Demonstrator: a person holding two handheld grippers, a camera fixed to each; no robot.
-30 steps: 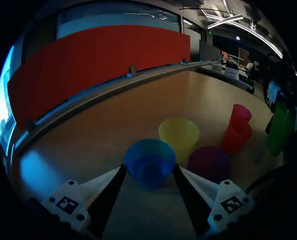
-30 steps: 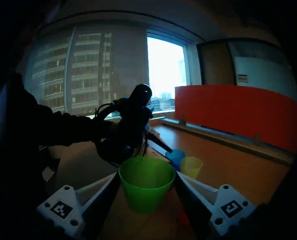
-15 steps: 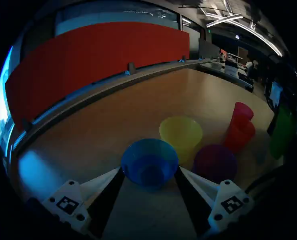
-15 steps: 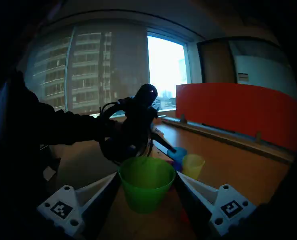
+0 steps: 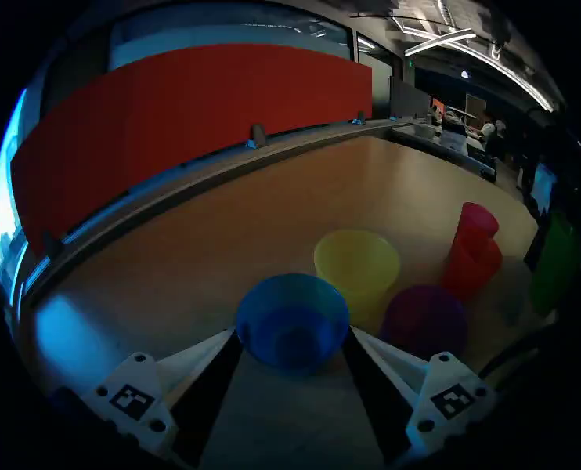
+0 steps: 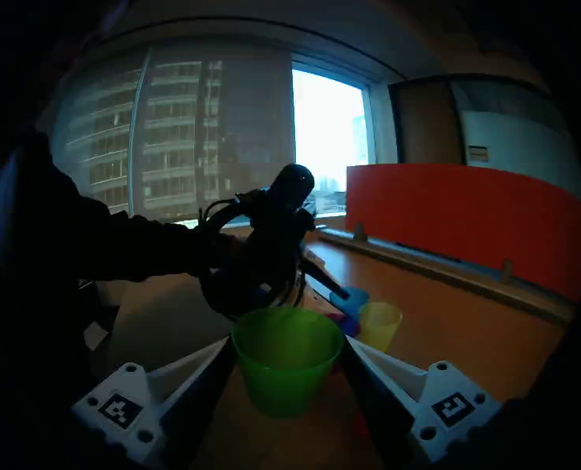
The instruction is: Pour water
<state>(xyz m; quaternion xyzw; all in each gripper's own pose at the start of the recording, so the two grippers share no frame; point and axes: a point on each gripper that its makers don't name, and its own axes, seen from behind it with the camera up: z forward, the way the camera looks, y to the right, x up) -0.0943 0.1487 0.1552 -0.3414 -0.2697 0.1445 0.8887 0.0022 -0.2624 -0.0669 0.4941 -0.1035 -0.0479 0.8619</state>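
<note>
In the left gripper view my left gripper [image 5: 293, 341] is shut on a blue cup [image 5: 292, 319], held above the wooden table [image 5: 236, 227]. Past it stand a yellow cup [image 5: 356, 262], a purple cup [image 5: 424, 317] and a stack of red cups [image 5: 470, 249]; a green cup [image 5: 555, 258] shows at the far right. In the right gripper view my right gripper [image 6: 288, 356] is shut on that green cup [image 6: 286, 356], upright. Beyond it a sleeved arm holds the left gripper [image 6: 267, 243] with the blue cup [image 6: 350, 298] beside the yellow cup [image 6: 379, 323].
A red partition [image 5: 189, 102] runs along the table's far edge, with a metal rail below it. Large windows [image 6: 212, 133] lie behind the person. Desks and people sit far off at the back right [image 5: 463, 133].
The blue cup has risen slightly and sits closer in my left gripper's view. The green cup in my right gripper stays almost still.
</note>
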